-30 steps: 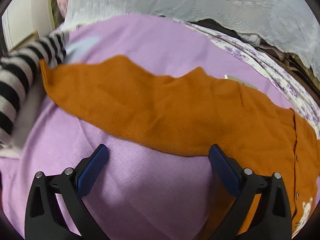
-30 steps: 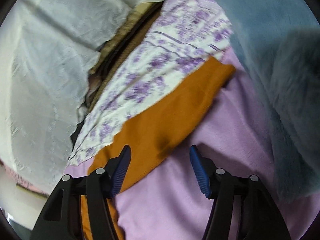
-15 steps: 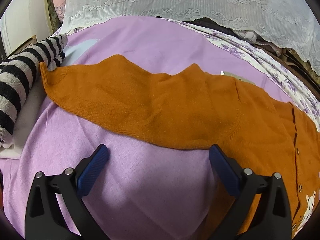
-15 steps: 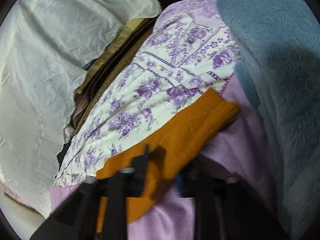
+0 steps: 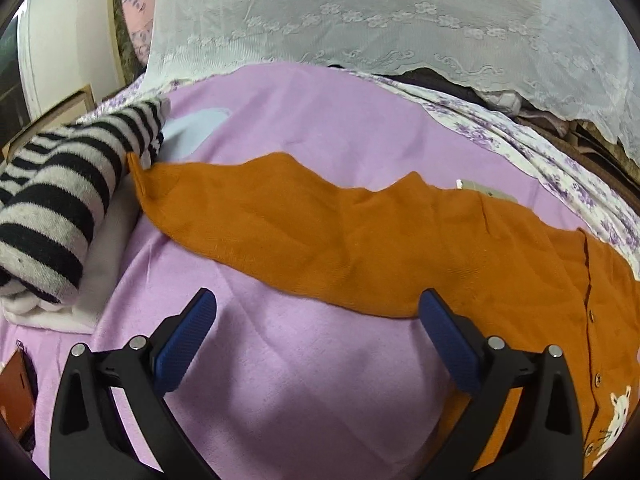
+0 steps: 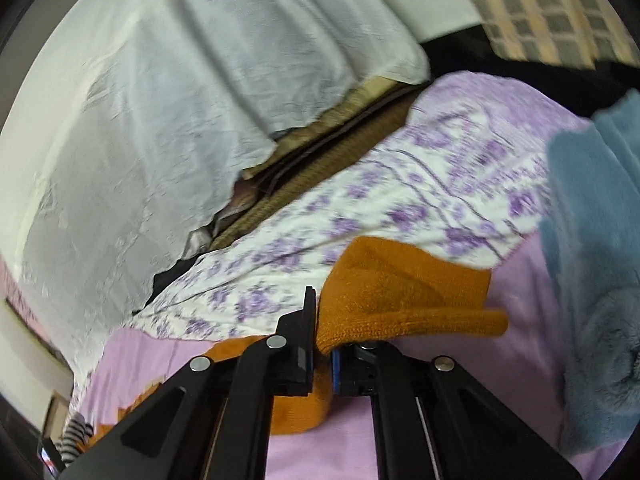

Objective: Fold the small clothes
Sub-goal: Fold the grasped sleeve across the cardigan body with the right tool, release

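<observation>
An orange knit cardigan (image 5: 360, 240) lies spread on the lilac blanket (image 5: 300, 380), one sleeve reaching left, its buttons and a white animal patch at the right edge. My left gripper (image 5: 316, 324) hovers open just before the sleeve's near edge, nothing between its blue pads. In the right wrist view my right gripper (image 6: 322, 344) is shut on the other orange sleeve (image 6: 404, 300), whose cuff end stands lifted above the blanket and flops to the right.
A rolled black-and-white striped garment (image 5: 52, 216) on white cloth lies at the left. A purple-flowered sheet (image 6: 360, 208) and a white lace cover (image 5: 380, 20) run along the back. A blue fleece (image 6: 592, 260) sits at the right.
My right gripper closed on the orange sleeve end and raised it off the blanket while rolling. The left gripper stayed open in about the same place.
</observation>
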Demonstrator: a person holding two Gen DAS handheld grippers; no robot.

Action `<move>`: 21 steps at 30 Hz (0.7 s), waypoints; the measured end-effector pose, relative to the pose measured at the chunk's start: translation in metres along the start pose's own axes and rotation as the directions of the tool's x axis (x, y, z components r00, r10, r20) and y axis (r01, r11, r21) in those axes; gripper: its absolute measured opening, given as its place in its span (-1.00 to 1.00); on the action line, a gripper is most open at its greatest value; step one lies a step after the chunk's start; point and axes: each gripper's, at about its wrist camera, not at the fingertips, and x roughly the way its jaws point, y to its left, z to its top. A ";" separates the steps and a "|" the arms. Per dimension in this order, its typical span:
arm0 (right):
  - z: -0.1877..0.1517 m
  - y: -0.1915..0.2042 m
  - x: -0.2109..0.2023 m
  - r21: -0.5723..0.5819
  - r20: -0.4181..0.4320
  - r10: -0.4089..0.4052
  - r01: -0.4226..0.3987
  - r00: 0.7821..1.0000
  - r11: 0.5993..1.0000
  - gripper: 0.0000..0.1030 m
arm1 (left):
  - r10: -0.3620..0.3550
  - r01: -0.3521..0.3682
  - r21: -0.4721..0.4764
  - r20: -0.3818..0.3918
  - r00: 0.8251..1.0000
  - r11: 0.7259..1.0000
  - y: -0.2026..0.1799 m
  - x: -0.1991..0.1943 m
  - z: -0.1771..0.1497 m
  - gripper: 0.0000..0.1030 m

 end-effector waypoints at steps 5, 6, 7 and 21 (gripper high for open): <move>0.001 0.047 -0.001 -0.070 -0.012 0.038 -0.039 0.999 0.997 -0.87 | 0.003 -0.003 0.003 0.017 1.000 1.000 0.001 -0.003 0.000 0.92; 0.000 0.062 0.000 -0.094 -0.018 0.049 -0.051 0.999 0.994 -0.87 | 0.005 -0.006 0.007 0.025 1.000 1.000 0.001 -0.005 0.000 0.92; -0.001 0.070 0.000 -0.108 -0.021 0.054 -0.056 0.998 0.993 -0.87 | 0.007 -0.007 0.009 0.031 0.999 1.000 0.001 -0.007 0.000 0.92; -0.070 0.211 0.037 -0.349 -0.152 0.126 -0.173 0.980 0.921 -0.87 | -0.001 0.005 -0.064 0.059 0.998 0.998 0.024 -0.019 0.010 0.92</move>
